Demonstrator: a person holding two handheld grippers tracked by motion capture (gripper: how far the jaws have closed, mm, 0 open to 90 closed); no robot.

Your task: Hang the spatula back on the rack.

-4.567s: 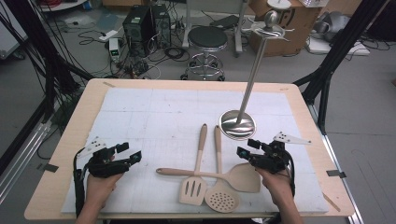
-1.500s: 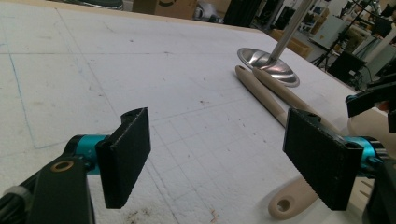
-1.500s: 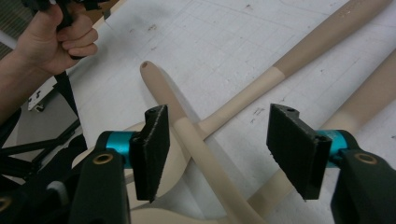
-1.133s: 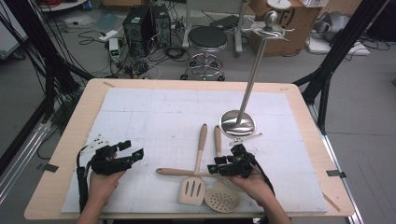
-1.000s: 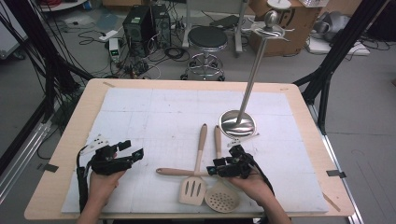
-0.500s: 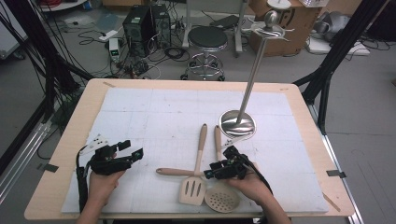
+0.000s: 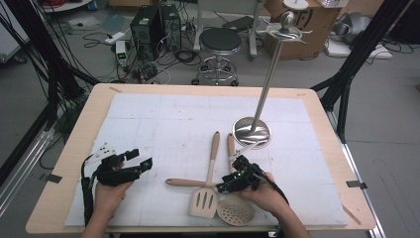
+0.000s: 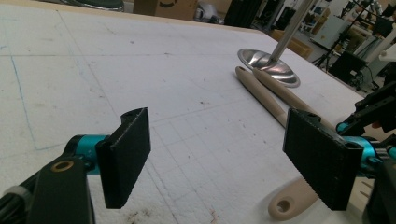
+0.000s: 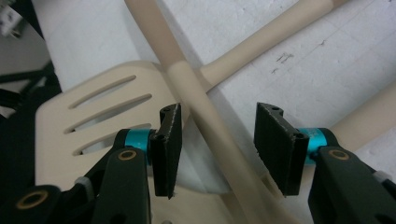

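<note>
High view, near edge first: the right gripper (image 7: 229, 186) sits low at lower centre of the frame, held by a hand (image 7: 267, 193) that enters from the bottom. It is down over a cluster of three beige utensils on the white foam-covered tabletop (image 7: 163, 124). The beige slotted spatula (image 7: 205, 202) lies with its blade toward the near edge and its handle running up the frame. The beige round perforated skimmer (image 7: 236, 210) lies just right of it, partly under the hand. A third beige plain-handled utensil (image 7: 185, 182) lies crosswise, handle end to the left.

Right gripper view: the jaws stand part open and have just been closing. The plain-handled utensil (image 9: 205, 112) runs diagonally between the pads without either pad pressing on it. The slotted spatula (image 9: 88, 130) lies beneath, at left of frame.

Lower left of the high view: the left gripper (image 7: 146, 163) rests on the tabletop in a hand (image 7: 111, 191), well apart from the utensils. Left gripper view: the jaws are wide open with bare foam between them; two beige handles lie at right.

Farther up, right of centre: a polished steel stand with round base and tall pole (image 7: 252, 133), base just beyond the handle tips.

Beyond the tabletop: a black round stool (image 7: 219, 42), cables and electronics boxes on the floor.
</note>
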